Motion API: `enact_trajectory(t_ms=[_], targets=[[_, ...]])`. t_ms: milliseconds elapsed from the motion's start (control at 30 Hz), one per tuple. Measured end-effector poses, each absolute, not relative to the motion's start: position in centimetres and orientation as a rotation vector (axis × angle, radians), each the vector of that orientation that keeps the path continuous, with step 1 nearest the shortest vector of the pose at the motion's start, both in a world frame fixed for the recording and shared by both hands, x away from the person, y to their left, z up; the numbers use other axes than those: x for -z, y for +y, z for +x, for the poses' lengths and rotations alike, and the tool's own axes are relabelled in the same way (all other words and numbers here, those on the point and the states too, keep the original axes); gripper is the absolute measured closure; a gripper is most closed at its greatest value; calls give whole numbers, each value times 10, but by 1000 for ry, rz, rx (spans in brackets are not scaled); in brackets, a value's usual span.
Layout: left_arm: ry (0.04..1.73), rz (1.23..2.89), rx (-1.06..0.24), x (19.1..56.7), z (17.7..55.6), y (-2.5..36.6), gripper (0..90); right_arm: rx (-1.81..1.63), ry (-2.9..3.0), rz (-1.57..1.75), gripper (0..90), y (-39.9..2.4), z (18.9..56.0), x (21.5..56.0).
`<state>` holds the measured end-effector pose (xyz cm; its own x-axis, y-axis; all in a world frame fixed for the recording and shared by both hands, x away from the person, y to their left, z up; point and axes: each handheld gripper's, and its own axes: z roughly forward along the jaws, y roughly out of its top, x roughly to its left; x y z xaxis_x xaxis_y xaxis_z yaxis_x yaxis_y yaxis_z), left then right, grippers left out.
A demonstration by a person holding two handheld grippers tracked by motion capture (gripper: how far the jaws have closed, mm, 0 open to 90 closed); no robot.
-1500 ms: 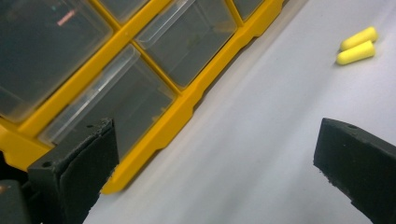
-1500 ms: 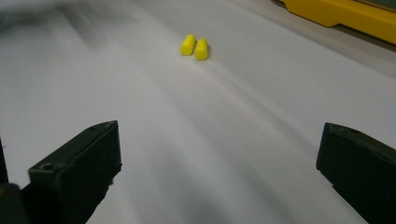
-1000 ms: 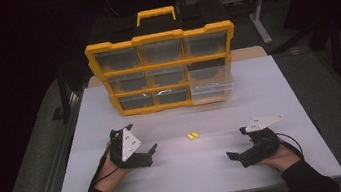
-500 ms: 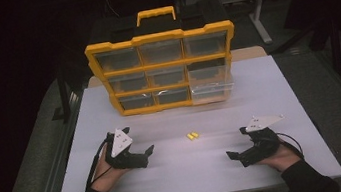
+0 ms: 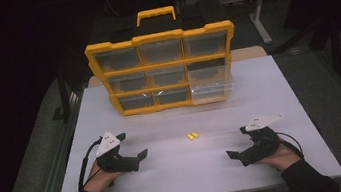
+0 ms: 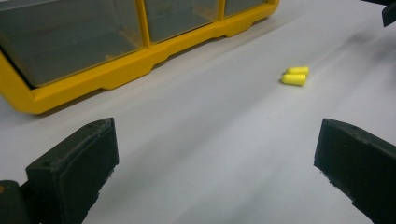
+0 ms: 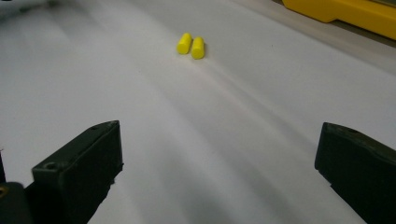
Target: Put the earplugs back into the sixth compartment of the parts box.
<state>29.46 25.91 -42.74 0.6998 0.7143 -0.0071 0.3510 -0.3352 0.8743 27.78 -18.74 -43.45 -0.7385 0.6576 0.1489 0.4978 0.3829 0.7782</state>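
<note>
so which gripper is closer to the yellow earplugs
Left, though only slightly. The left gripper sits to the left of the earplugs and a bit nearer the person; the right gripper sits to their right and further back toward the person. Both are open, touching neither.

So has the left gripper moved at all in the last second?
Yes. The left gripper has slid back toward the person's edge of the table, away from the yellow organizer, and slightly leftward, away from the earplugs.

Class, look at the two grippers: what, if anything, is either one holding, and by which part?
Nothing is held. The left gripper and the right gripper are both open above the table, and the two yellow earplugs lie untouched between them.
</note>
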Motion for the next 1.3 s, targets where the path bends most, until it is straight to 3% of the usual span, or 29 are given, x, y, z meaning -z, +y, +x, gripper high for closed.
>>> enact_trajectory(t_ms=[967, 1300], targets=[[786, 1932, -408, 428, 294, 266, 0, -1266, 2493, 1053, 31, -167, 300, 420], [758, 1943, -403, 428, 292, 264, 0, -1263, 2509, 1033, 89, -150, 310, 419]])
